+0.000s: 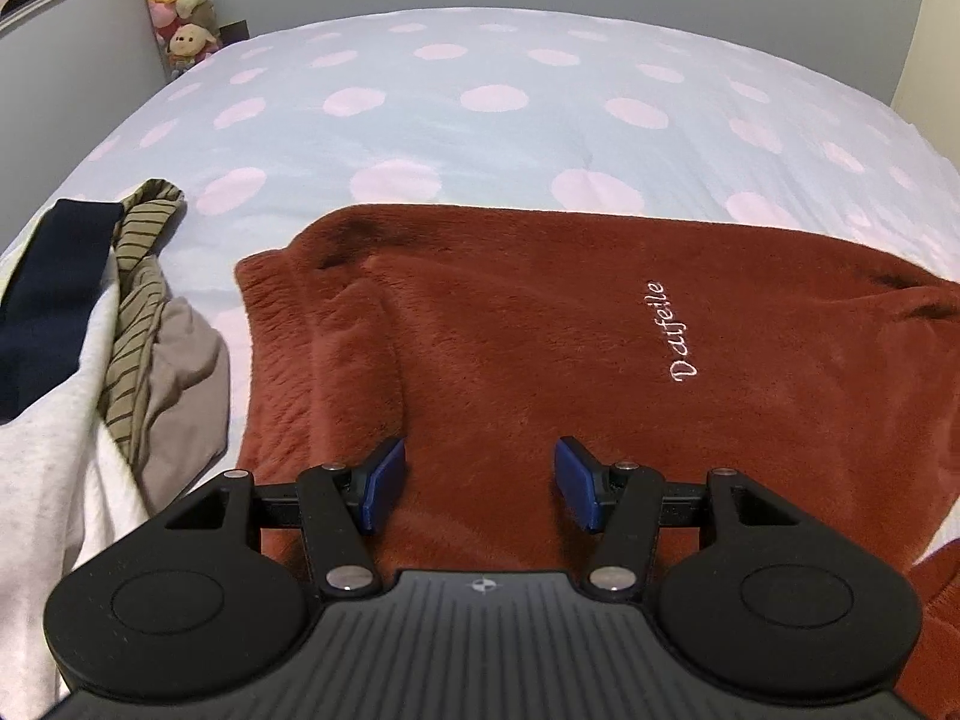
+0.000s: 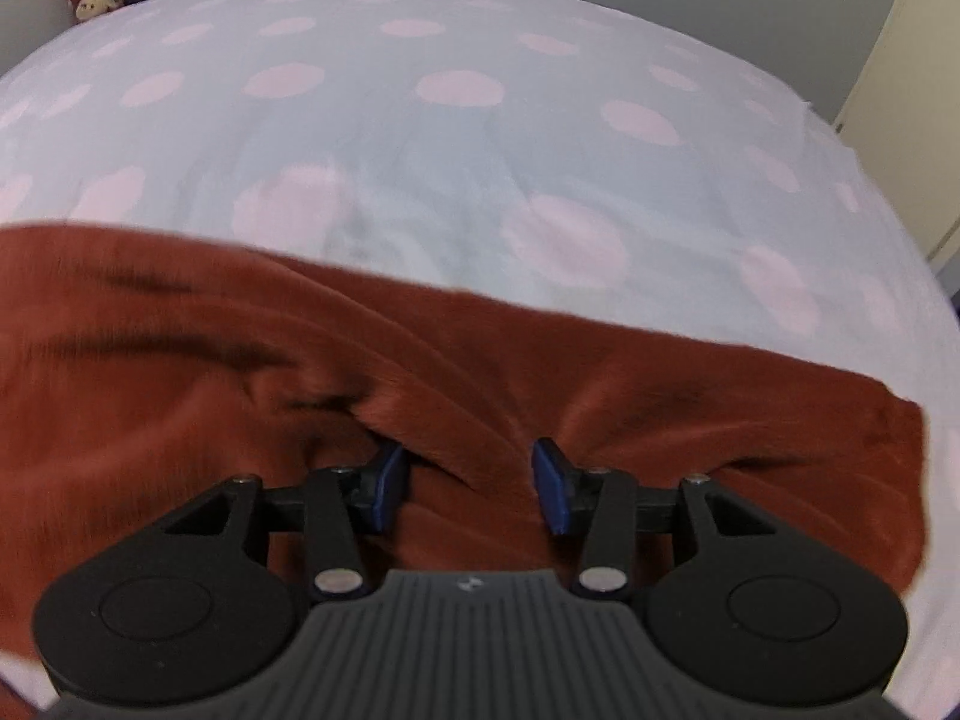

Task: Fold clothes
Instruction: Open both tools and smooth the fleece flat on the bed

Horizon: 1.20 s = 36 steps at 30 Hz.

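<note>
Both grippers are hovering spread apart over a rust-brown plush fleece garment (image 1: 540, 348) lying on the bed.

The left gripper (image 1: 479, 483) is hanging with its blue pads wide apart and nothing between them, the fleece lying flat directly under and ahead of it, its white embroidered lettering (image 1: 675, 333) ahead and to the right. To its left a heap of other clothes (image 1: 108, 324), navy, striped olive and pale grey, is waiting, probably set aside so this piece gets folded alone. The right gripper (image 2: 471, 483) is likewise spread wide and empty, with a raised ridge of the same fleece (image 2: 456, 372) running between and just ahead of its pads; the blur makes contact hard to judge. The blue bedsheet with pink dots (image 2: 468, 138) is stretching away beyond the garment's far edge, giving, I judge, room to fold.
</note>
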Each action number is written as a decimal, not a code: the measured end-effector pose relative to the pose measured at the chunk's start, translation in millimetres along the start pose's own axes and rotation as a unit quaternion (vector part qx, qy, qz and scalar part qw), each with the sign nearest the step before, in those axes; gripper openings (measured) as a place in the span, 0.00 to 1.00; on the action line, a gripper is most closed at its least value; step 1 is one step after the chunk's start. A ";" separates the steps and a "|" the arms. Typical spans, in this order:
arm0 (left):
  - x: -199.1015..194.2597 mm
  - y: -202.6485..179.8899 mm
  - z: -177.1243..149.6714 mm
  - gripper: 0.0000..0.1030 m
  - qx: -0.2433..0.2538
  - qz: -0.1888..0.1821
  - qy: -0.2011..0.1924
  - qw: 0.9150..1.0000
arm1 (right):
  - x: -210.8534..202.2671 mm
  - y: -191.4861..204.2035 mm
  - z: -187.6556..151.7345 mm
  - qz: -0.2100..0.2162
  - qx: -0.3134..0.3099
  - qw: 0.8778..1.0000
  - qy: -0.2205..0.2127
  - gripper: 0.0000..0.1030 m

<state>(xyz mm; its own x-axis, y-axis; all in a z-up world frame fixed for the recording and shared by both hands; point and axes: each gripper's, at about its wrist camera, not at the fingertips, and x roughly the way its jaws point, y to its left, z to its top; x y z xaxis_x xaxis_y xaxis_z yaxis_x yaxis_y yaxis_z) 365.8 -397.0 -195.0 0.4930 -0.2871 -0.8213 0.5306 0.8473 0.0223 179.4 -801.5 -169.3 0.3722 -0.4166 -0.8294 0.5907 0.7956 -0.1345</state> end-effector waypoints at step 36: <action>44.1 -12.4 -2.6 0.53 0.041 0.085 -0.025 0.995 | 41.1 -220.7 12.8 -0.145 0.222 0.963 -0.054 0.19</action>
<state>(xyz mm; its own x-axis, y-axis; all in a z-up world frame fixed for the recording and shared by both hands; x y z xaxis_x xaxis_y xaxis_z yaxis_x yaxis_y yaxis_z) 379.2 -419.0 -233.0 0.6128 -0.1664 -0.7725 0.4904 0.8466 0.2067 73.5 -999.9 -166.8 0.2038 -0.6548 -0.7278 0.9198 0.3826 -0.0866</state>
